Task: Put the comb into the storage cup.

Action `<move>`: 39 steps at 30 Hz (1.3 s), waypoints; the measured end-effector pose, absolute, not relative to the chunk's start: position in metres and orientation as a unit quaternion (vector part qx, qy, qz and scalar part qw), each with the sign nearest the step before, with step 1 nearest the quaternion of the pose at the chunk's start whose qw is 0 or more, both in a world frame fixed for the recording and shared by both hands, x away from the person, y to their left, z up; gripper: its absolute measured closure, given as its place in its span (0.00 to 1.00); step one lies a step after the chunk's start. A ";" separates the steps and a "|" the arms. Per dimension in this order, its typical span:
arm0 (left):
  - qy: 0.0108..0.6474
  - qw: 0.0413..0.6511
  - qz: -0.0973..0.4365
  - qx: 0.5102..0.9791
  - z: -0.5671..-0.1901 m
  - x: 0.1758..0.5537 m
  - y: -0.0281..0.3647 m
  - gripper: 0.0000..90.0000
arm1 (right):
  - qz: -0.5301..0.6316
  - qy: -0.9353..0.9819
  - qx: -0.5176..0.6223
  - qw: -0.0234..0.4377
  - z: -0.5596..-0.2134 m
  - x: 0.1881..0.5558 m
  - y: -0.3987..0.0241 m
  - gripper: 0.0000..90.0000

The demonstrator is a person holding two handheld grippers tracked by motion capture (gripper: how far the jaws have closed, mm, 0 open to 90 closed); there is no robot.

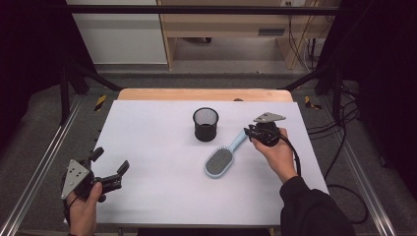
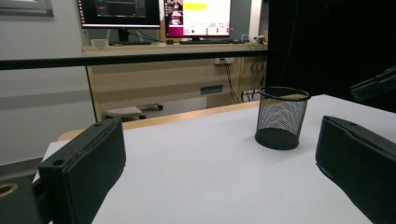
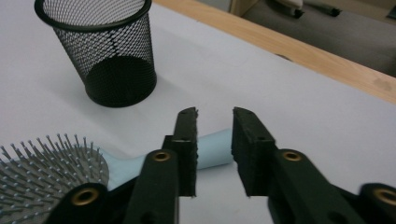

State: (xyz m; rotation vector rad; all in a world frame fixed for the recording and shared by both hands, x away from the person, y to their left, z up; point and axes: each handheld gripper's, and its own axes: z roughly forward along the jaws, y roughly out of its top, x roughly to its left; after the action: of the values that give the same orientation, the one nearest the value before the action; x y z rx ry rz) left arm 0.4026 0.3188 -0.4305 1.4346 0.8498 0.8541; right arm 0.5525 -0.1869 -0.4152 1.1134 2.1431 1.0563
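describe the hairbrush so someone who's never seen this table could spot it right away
On the white table, look right of centre, just in front of the black mesh cup. The hairbrush lies flat there, bristles up, its handle pointing toward the right gripper, whose jaws stand on either side of the handle's end. It is the only pale blue thing on the table, with an oval grey bristle pad.

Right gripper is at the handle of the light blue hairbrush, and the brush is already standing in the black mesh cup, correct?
Not quite. The right gripper is at the handle, but the hairbrush lies flat on the table, bristles up, beside the black mesh cup, not in it. The high view shows this.
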 end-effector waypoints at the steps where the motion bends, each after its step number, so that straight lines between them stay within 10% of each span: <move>1: 0.363 0.592 0.364 0.620 -0.431 0.403 0.318 0.02 | 0.388 0.787 0.409 0.250 -0.415 0.553 -0.187 0.84; 7: 0.364 0.592 0.360 0.622 -0.432 0.403 0.318 0.02 | 0.347 0.816 0.395 0.240 -0.421 0.581 -0.166 0.99; 39: 0.360 0.591 0.338 0.638 -0.434 0.408 0.312 0.02 | 0.206 0.891 0.367 0.169 -0.454 0.563 -0.164 1.00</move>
State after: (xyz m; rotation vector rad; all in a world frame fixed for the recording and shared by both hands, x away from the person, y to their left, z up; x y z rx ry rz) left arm 0.4082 0.3125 -0.4338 1.4856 0.8371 0.7865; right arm 0.5635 -0.1638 -0.4536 1.0428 2.5329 0.5864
